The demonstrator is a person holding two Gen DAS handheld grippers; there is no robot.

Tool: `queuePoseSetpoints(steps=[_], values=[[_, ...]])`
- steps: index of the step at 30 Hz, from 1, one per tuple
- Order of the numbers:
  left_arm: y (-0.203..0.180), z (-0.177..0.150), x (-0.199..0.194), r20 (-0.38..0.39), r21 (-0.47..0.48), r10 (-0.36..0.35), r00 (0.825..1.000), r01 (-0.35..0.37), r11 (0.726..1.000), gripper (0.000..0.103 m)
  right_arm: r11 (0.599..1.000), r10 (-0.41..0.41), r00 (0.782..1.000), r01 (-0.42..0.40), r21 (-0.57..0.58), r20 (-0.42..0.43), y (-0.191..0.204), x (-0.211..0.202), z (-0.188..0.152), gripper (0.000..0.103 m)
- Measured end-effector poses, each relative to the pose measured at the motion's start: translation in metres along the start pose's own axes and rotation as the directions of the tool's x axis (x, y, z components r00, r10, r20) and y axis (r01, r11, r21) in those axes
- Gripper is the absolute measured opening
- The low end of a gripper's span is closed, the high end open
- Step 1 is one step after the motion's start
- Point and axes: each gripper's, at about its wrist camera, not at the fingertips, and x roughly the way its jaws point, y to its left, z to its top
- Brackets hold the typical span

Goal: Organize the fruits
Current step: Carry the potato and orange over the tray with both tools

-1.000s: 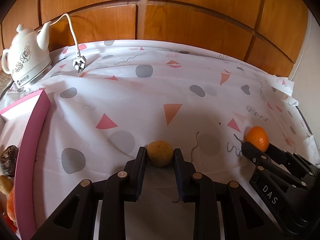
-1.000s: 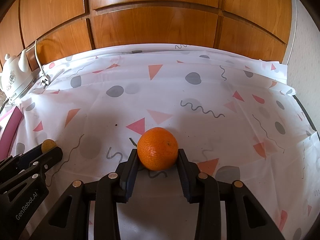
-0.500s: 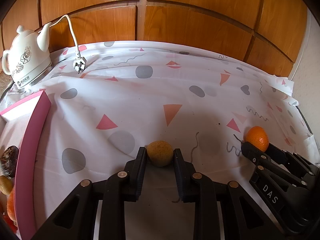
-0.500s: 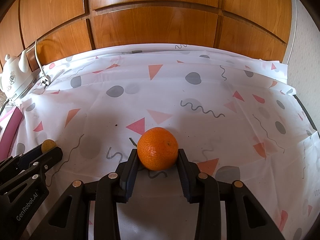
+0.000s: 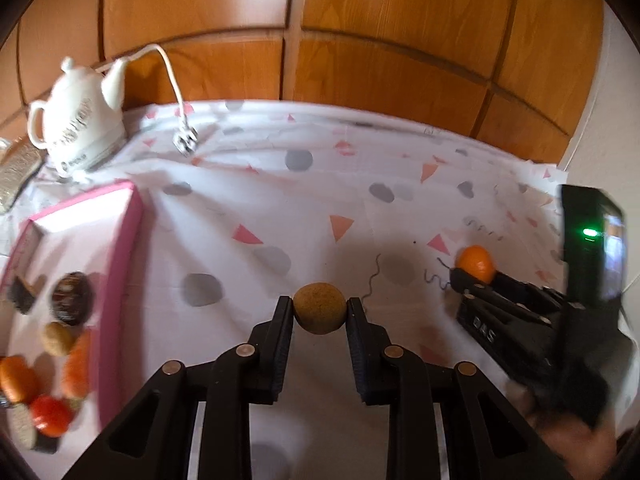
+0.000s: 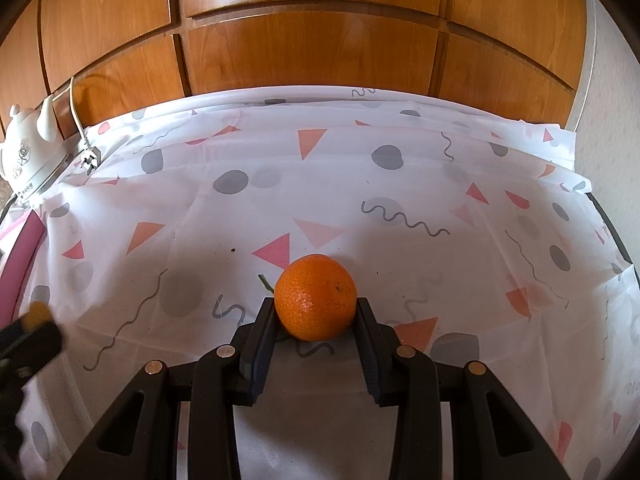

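My left gripper [image 5: 319, 312] is shut on a small round tan fruit [image 5: 319, 309] and holds it above the patterned cloth. My right gripper [image 6: 316, 312] is shut on an orange mandarin [image 6: 317, 297] that rests low over the cloth; it also shows at the right of the left wrist view [image 5: 475, 264]. A pink-rimmed tray [image 5: 120, 272] lies at the left and holds several fruits and snacks, among them a dark round one [image 5: 71, 298], a tan one [image 5: 57, 338] and a red one [image 5: 50, 416].
A white electric kettle [image 5: 76, 120] with its cord and plug [image 5: 185, 142] stands at the back left. Wooden cabinet panels [image 6: 312, 52] close the back. The cloth's right edge [image 6: 608, 224] drops off beside a white wall.
My left gripper has lifted and pulled back with the tan fruit, bringing more of the tray into view. My right gripper and the mandarin have stayed in place.
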Motion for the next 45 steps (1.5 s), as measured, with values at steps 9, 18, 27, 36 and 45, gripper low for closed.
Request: queuePoseSetpoints(steps=[9,18,27,36,45], values=[[0.057,-0.01,-0.055,0.058,-0.074,0.049,0.997,-0.045,0.996,0.027,0.989,0.142,0.99,-0.141,-0.048,0.015,0.029,-0.035,0.005,0.037],[0.141,-0.019,-0.09,0.067,-0.201,0.162,0.984,-0.146,0.969,0.027,0.892,0.422,0.907,-0.416,-0.179,-0.005,0.125,-0.085,0.003,0.037],[0.207,-0.026,-0.1,0.053,-0.291,0.258,0.965,-0.232,0.928,0.027,0.759,0.574,0.81,-0.582,-0.293,-0.119,0.211,-0.111,-0.02,0.037],[0.217,-0.032,-0.101,0.031,-0.321,0.292,0.956,-0.267,0.909,0.028,0.714,0.578,0.795,-0.602,-0.357,-0.185,0.249,-0.109,-0.039,0.037],[0.218,-0.034,-0.101,0.022,-0.334,0.304,0.953,-0.279,0.9,0.028,0.705,0.573,0.79,-0.61,-0.362,-0.217,0.252,-0.106,-0.052,0.039]])
